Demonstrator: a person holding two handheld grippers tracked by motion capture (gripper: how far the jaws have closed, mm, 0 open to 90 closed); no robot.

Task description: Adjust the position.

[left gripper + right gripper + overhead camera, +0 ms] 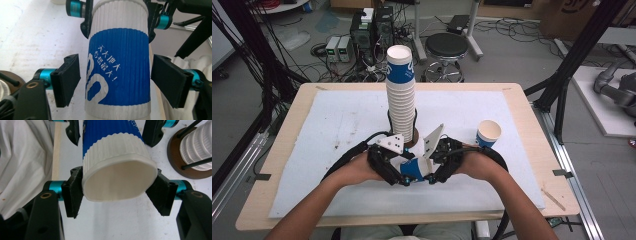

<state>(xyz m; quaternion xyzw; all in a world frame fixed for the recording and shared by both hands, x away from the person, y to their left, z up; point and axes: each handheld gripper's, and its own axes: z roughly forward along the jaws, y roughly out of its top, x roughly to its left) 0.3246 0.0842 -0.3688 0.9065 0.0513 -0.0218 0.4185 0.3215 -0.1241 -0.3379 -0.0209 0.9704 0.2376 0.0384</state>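
The blue-and-white paper cup is held on its side just above the surface, between the two hands at the near edge. The right tool is clamped on the cup's rim end, its pads squeezing the mouth into an oval. The left tool straddles the cup's base end; its pads stand just off the ribbed wall on both sides, not yet pressing. Behind stands the tall stack of cups on its stand, and a single cup sits upright off to the right. Judging by this, one cup is already set out and the held one is mid-handover or being pulled apart, with most of the stack left.
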